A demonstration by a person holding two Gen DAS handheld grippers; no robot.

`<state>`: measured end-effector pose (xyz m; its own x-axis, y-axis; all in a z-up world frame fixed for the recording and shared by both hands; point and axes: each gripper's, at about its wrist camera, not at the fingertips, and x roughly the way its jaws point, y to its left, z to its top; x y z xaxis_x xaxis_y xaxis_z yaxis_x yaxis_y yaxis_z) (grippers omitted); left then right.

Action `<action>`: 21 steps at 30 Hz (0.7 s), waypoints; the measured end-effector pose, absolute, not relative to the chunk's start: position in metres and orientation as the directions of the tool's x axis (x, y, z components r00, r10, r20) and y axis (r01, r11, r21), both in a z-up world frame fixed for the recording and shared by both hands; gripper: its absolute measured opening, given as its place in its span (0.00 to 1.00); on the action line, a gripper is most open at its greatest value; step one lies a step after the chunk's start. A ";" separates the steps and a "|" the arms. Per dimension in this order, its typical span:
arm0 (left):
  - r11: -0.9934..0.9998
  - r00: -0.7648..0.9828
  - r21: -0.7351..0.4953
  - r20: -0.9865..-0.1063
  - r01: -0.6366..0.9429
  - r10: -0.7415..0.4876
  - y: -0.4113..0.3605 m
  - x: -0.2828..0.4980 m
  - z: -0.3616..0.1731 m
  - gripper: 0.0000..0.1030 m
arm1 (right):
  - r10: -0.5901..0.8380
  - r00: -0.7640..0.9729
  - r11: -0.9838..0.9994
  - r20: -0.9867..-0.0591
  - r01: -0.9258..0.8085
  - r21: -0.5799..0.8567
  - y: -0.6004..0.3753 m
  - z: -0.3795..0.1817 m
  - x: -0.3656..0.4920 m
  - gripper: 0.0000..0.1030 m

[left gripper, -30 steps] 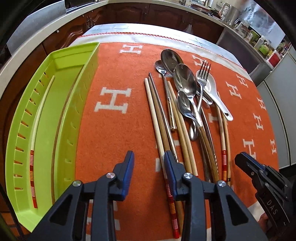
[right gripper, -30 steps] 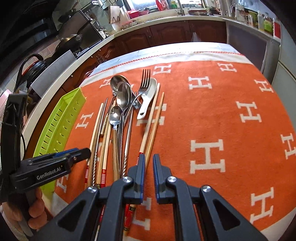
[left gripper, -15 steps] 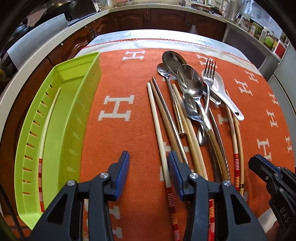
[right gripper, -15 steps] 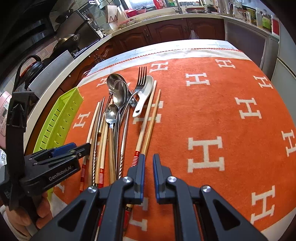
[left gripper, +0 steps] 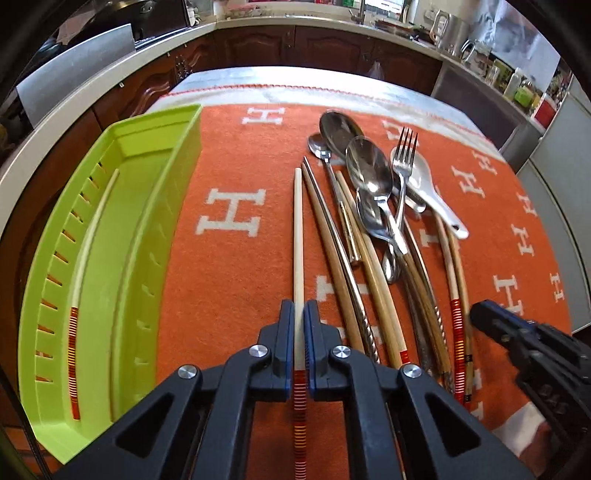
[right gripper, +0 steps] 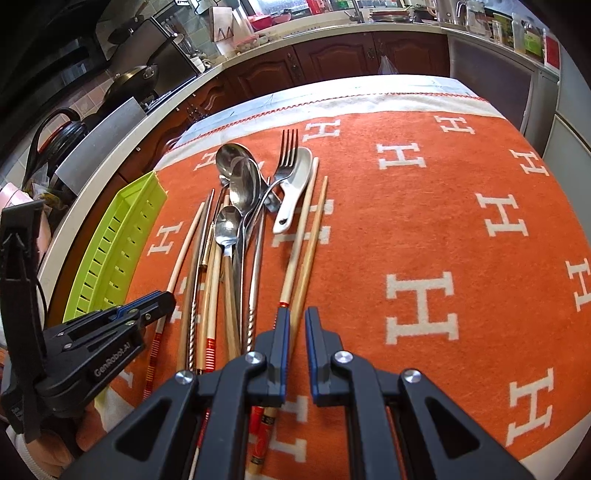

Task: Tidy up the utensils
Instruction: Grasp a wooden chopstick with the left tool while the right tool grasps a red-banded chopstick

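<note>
Now my left tool (left gripper: 299, 334) pinches one pale chopstick (left gripper: 298, 236); I should lift it flat and slow toward the green tray (left gripper: 122, 229), right tool (right gripper: 294, 334) almost closed, holding nothing

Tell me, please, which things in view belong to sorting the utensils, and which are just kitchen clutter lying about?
Part of the job:
- pale chopstick, pinched in the left tool
- its twin already in the green tray
- remaining chopsticks
- metal spoons
- fork
- white ceramic spoon

Just lying about:
- kettle
- frying pan
- counter jars
</note>
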<state>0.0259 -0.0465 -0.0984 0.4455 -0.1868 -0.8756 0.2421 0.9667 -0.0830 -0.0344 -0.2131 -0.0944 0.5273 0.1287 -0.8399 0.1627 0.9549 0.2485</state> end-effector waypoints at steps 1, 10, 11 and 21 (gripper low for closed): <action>0.965 0.453 -0.092 -0.870 0.244 -0.197 -0.043 0.026 -0.093 0.03 | 0.122 0.516 0.956 -0.848 0.167 0.239 -0.212 -0.097 -0.033 0.08; 0.965 0.543 -0.140 -0.804 0.223 -0.243 -0.010 0.024 -0.036 0.03 | 0.023 0.505 0.967 -0.863 0.207 0.147 -0.199 -0.098 -0.027 0.10; 0.967 0.551 -0.141 -0.800 0.213 -0.238 -0.004 0.027 -0.032 0.03 | -0.006 0.497 0.967 -0.868 0.224 0.121 -0.198 -0.098 -0.026 0.10; 0.988 0.590 -0.114 -0.793 0.103 -0.153 0.063 0.049 -0.028 0.03 | -0.136 0.479 0.971 -0.867 0.237 -0.022 -0.181 -0.101 -0.021 0.10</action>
<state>0.0491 0.0630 -0.0282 0.5899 -0.1531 -0.7928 0.1028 0.9881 -0.1143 -0.0214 -0.1807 -0.1009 0.4785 -0.1361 -0.8674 0.2367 0.9713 -0.0219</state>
